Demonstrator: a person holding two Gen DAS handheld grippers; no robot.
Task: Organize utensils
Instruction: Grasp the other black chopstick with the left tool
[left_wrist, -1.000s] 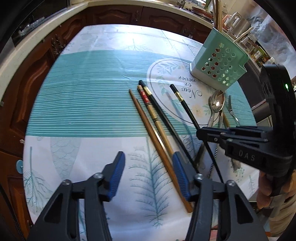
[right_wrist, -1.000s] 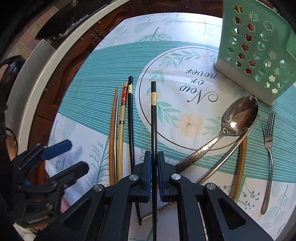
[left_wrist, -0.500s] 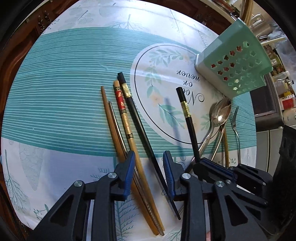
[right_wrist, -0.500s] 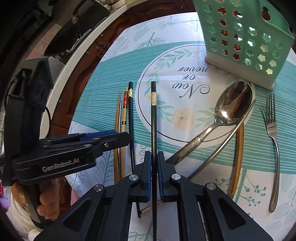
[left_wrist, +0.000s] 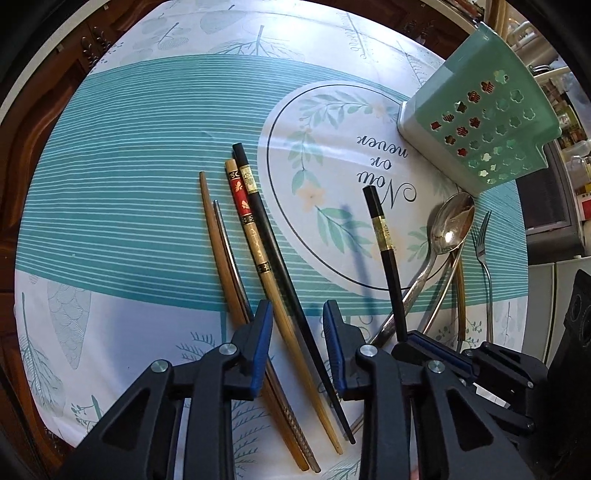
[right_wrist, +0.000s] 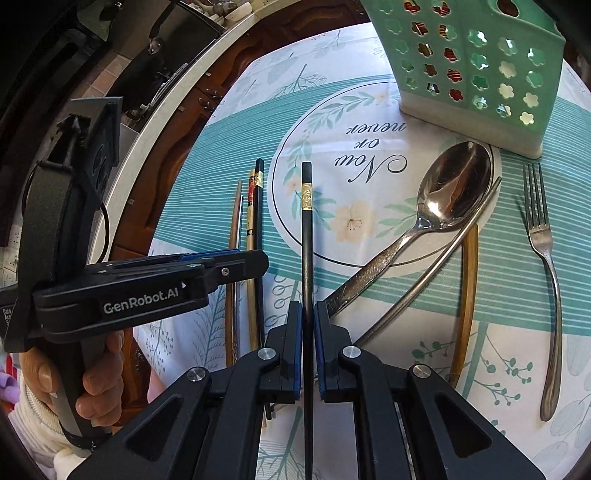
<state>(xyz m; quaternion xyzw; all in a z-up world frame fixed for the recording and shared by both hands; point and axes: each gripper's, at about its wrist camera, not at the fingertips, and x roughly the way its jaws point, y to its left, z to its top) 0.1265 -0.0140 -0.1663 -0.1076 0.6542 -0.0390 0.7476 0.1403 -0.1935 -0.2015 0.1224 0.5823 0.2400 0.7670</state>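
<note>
Right hand-held gripper (right_wrist: 303, 321) grips black chopstick (right_wrist: 306, 221) (apparently lifted).

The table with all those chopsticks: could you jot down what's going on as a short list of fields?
surface: tablecloth, teal stripes and leaf prints
holder: green perforated caddy, upright at the far side
right gripper: shut on a black chopstick
left gripper: jaws apart above the matching black chopstick and a red-banded chopstick
also lying loose: brown chopstick, spoon, fork
</note>
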